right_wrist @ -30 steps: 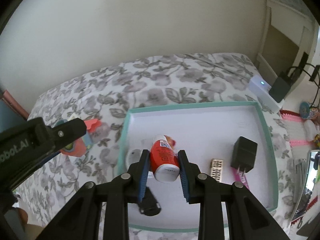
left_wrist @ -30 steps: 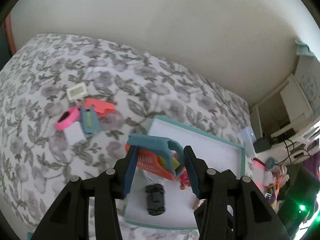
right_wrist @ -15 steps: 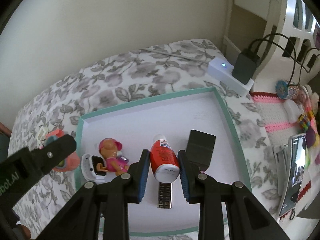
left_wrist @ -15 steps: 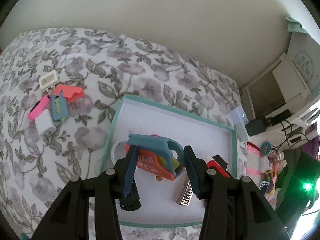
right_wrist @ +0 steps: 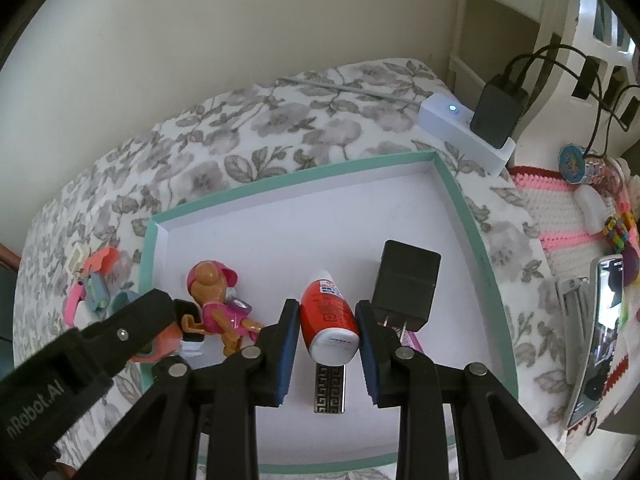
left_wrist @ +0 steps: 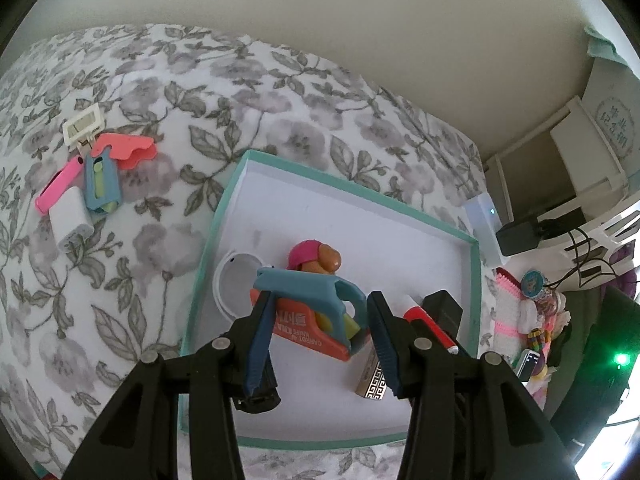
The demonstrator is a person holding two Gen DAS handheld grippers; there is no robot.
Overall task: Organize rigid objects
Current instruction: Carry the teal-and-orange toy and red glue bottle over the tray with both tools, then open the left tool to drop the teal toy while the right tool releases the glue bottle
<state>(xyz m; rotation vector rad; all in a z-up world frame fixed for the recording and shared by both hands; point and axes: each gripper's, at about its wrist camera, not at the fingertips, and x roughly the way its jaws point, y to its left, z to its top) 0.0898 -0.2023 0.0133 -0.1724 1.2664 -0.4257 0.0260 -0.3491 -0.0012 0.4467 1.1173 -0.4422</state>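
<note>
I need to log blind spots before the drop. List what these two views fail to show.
- Left wrist view: the black object in the tray is mostly hidden behind the left gripper.
- Right wrist view: the patterned bar is partly covered by the red bottle.
- Right wrist view: bottle label print is too small to read.

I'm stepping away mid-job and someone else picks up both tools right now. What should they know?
Left tool: shut on an orange and blue knife, over the tray.
Right tool: shut on a red bottle, also over the tray.
In the tray: doll, black charger, patterned bar.
Left on the bed: pink and blue pieces, white charger.
</note>
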